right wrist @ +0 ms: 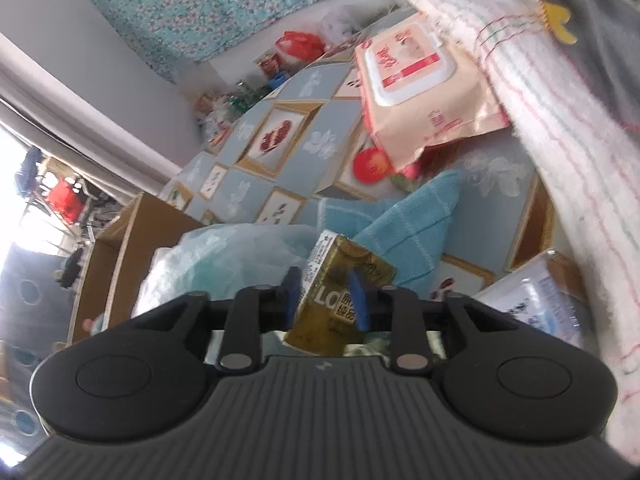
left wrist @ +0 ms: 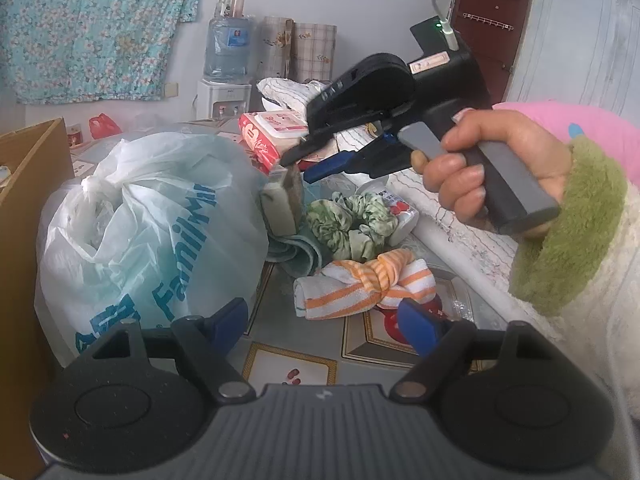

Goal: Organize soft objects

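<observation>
right tongs (right wrist: 325, 298): pinching a small olive-gold packet (right wrist: 340, 280) near its top, pads pressing both sides, so they're gripping it.
left tongs (left wrist: 328, 326): hanging wide open over the bench (left wrist: 288, 360), holding nothing.
where it's sitting: packet is standing upright just beside the tied plastic bag (left wrist: 152, 232), in front of the blue towel (right wrist: 400, 216).
how it's handling: probably light and a bit squashy, with a slick wrapper, so gripping mid-body is looking safer than the top edge.
also waiting: green scrunchie (left wrist: 356, 220) and knotted orange-striped cloth (left wrist: 360, 284), both floppy.

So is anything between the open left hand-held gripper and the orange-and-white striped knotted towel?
Nothing visible: the left hand-held gripper has bare patterned tablecloth ahead, then the orange-and-white striped knotted towel.
</observation>
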Action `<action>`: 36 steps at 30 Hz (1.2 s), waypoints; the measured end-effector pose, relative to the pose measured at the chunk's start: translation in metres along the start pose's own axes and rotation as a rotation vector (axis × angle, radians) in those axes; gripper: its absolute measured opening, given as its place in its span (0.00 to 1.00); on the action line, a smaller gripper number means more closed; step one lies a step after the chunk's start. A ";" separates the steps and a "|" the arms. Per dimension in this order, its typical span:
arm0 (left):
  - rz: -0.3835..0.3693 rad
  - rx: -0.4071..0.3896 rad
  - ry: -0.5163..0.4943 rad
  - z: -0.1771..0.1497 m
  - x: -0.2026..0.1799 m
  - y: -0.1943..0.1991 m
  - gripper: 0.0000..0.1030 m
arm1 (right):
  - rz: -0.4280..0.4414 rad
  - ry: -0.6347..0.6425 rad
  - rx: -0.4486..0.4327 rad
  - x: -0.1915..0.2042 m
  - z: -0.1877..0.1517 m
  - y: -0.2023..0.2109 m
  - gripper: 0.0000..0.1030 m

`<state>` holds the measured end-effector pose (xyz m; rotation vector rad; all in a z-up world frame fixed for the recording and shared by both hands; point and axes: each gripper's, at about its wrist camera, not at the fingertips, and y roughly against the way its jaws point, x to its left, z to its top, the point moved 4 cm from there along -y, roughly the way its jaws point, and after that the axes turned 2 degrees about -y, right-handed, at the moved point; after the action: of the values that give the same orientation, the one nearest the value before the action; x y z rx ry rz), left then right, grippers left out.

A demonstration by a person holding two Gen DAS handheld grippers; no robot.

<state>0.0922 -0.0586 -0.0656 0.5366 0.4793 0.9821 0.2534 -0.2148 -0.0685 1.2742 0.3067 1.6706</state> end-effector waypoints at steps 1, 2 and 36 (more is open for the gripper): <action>0.001 0.001 -0.002 0.000 -0.001 0.000 0.81 | -0.007 0.000 0.005 0.002 0.001 -0.003 0.49; 0.004 0.000 -0.005 -0.001 -0.002 -0.001 0.81 | -0.019 0.011 0.007 0.005 0.002 -0.006 0.53; 0.073 -0.032 -0.032 0.019 0.008 0.001 0.78 | 0.131 0.205 0.166 0.028 -0.071 0.015 0.54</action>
<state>0.1070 -0.0554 -0.0515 0.5431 0.4175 1.0475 0.1866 -0.1758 -0.0714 1.2678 0.5033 1.9254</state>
